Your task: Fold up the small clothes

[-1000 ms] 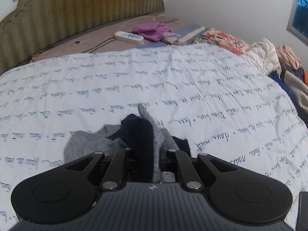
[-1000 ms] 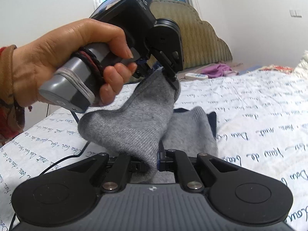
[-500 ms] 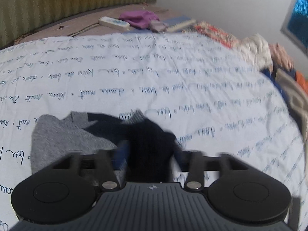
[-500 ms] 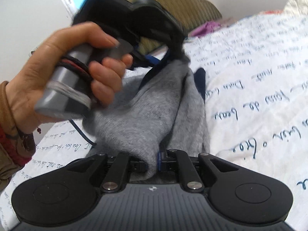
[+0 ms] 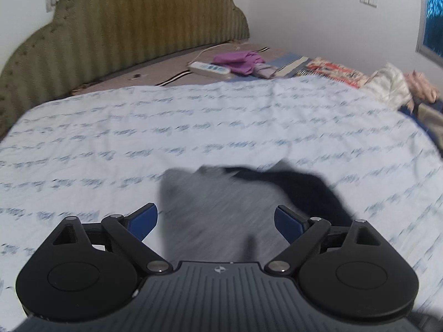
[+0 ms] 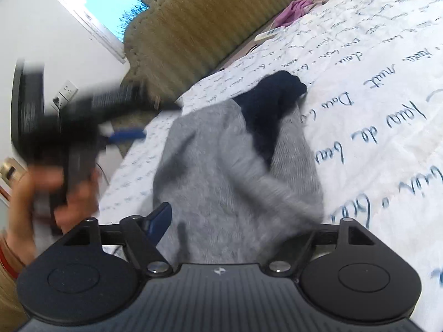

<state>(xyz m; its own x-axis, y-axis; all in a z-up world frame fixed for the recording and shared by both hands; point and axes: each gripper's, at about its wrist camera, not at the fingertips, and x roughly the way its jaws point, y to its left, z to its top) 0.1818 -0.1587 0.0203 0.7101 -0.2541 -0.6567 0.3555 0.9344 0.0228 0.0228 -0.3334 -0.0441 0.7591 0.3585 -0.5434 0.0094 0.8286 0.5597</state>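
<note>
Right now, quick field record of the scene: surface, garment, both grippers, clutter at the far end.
surface: bedspread, white with blue script print
garment: grey sock with dark navy part, lying on the bedspread
left gripper: open, jaws just opened, sock lies between them, pads clear of it
right gripper: open, jaws just opened, sock between them
far end: power strip, purple cloth, headboard

Fuzzy grey knit sock (image 6: 221, 193) with dark navy cuff; smooth printed cotton bedsheet (image 5: 249, 116); ribbed olive fabric headboard (image 5: 124, 27); matt black plastic gripper bodies.
</note>
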